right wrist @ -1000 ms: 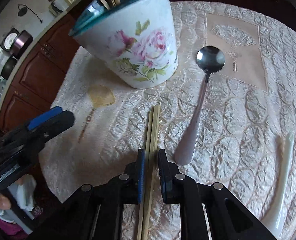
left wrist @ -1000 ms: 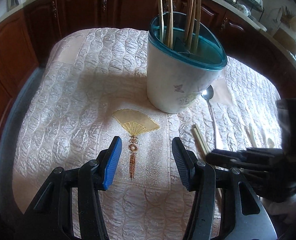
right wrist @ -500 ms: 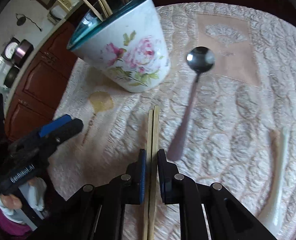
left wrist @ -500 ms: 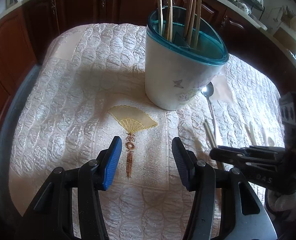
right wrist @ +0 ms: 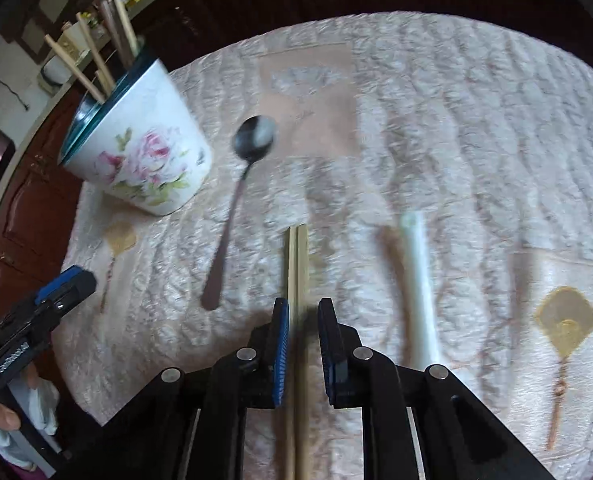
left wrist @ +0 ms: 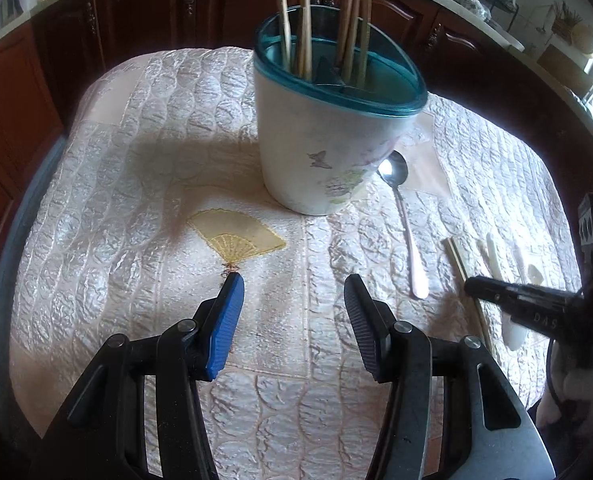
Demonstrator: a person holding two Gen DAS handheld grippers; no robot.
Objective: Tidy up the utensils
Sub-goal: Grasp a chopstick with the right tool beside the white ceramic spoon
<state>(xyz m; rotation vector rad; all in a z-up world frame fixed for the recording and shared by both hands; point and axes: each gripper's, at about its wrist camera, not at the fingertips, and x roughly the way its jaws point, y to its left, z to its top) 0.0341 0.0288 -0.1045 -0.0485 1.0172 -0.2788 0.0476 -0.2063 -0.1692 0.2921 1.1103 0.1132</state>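
Note:
A white flowered holder (left wrist: 328,152) with a teal rim stands on the quilted cloth, several chopsticks upright in it. The holder (right wrist: 144,160) is at the upper left in the right wrist view. A metal spoon (right wrist: 232,216) lies beside it, and a white spoon (right wrist: 418,280) lies further right. My right gripper (right wrist: 302,304) has its jaws opening around a pair of wooden chopsticks (right wrist: 297,264); a gap shows beside the right pad. The chopsticks (left wrist: 458,258) lie right of the metal spoon (left wrist: 406,220). My left gripper (left wrist: 292,284) hangs open over the cloth with nothing between its fingers.
The table is round, with the cloth (left wrist: 136,200) falling over its edge. Dark wooden cabinets (left wrist: 144,8) and a counter ring it. A fan motif (left wrist: 236,236) is stitched ahead of my left gripper. A hand (right wrist: 0,416) holds the left gripper at the lower left.
My right gripper has swung right with the chopsticks, away from the holder and towards the white spoon, and its jaws stand slightly wider. The left gripper has stayed put.

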